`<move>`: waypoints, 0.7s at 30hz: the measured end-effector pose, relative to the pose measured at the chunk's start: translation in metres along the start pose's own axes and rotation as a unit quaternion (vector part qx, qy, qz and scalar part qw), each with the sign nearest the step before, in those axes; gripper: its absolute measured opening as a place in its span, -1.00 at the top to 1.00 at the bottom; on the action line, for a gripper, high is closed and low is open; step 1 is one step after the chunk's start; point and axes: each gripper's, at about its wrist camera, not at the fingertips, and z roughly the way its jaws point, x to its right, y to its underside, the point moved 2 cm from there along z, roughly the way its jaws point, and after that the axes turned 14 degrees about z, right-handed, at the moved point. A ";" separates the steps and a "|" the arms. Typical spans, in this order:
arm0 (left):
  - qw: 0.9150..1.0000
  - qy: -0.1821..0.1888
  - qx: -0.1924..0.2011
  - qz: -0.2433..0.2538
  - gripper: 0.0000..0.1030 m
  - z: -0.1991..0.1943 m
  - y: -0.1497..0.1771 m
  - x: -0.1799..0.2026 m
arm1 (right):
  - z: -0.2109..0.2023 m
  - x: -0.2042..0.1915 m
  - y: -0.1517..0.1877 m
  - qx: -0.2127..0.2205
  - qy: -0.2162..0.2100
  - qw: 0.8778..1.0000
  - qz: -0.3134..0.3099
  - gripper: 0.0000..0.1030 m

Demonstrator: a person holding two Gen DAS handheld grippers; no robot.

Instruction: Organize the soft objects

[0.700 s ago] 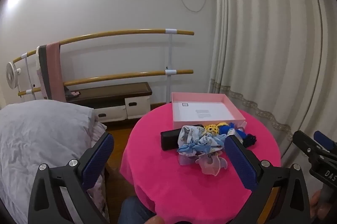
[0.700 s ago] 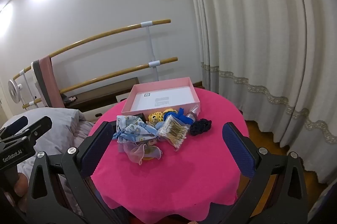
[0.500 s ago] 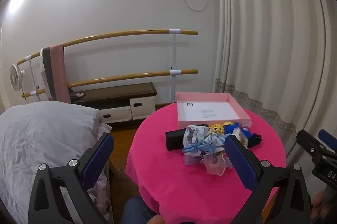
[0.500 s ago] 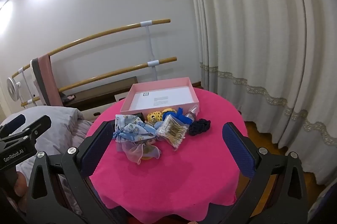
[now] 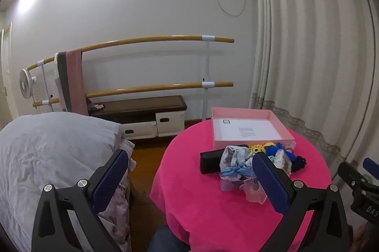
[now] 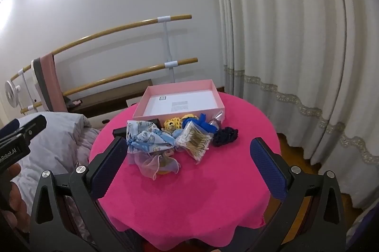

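A pile of soft things lies on the round pink table (image 6: 189, 192), just in front of an open pink box (image 6: 214, 109). It holds a blue patterned cloth bow (image 6: 144, 137), a sheer pink scrunchie (image 6: 155, 163), a navy scrunchie (image 6: 225, 135), a yellow crochet piece (image 6: 173, 124) and a pack of cotton swabs (image 6: 196, 141). A black case (image 5: 209, 160) lies at the pile's left. My right gripper (image 6: 188, 143) hangs open above the table's near side, short of the pile. My left gripper (image 5: 189, 157) is open too, above the table's left edge, with nothing between its fingers.
A bed with a grey cover (image 5: 52, 152) stands close to the table's left. Behind are two wooden rails (image 5: 154, 41) with towels (image 5: 71, 81), a low dark bench (image 5: 139, 105) and a small fan (image 5: 24, 83). A long curtain (image 6: 296, 50) hangs on the right.
In the left view the table and box have slid a little to the right. In the right view the pile sits slightly higher. Both grippers stay wide open.
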 end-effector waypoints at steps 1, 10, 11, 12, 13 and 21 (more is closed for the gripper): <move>1.000 0.000 0.001 0.001 -1.00 0.000 0.000 0.001 | 0.000 -0.001 0.001 0.001 0.002 1.000 -0.003 -1.00; 1.000 0.007 0.006 0.005 -1.00 -0.005 -0.002 0.006 | -0.002 -0.005 0.002 0.004 0.004 1.000 -0.009 -1.00; 1.000 0.008 0.007 0.006 -1.00 -0.005 -0.002 0.006 | -0.002 -0.004 0.000 0.004 0.004 1.000 -0.009 -1.00; 1.000 0.012 0.007 0.007 -1.00 -0.005 -0.002 0.007 | -0.003 -0.003 0.000 0.005 0.004 1.000 -0.008 -1.00; 1.000 0.013 0.008 0.007 -1.00 -0.008 -0.002 0.007 | -0.003 -0.004 -0.002 0.006 0.005 1.000 -0.009 -1.00; 1.000 0.020 0.012 0.015 -1.00 -0.013 -0.005 0.011 | -0.008 -0.004 -0.007 0.015 0.006 1.000 -0.009 -1.00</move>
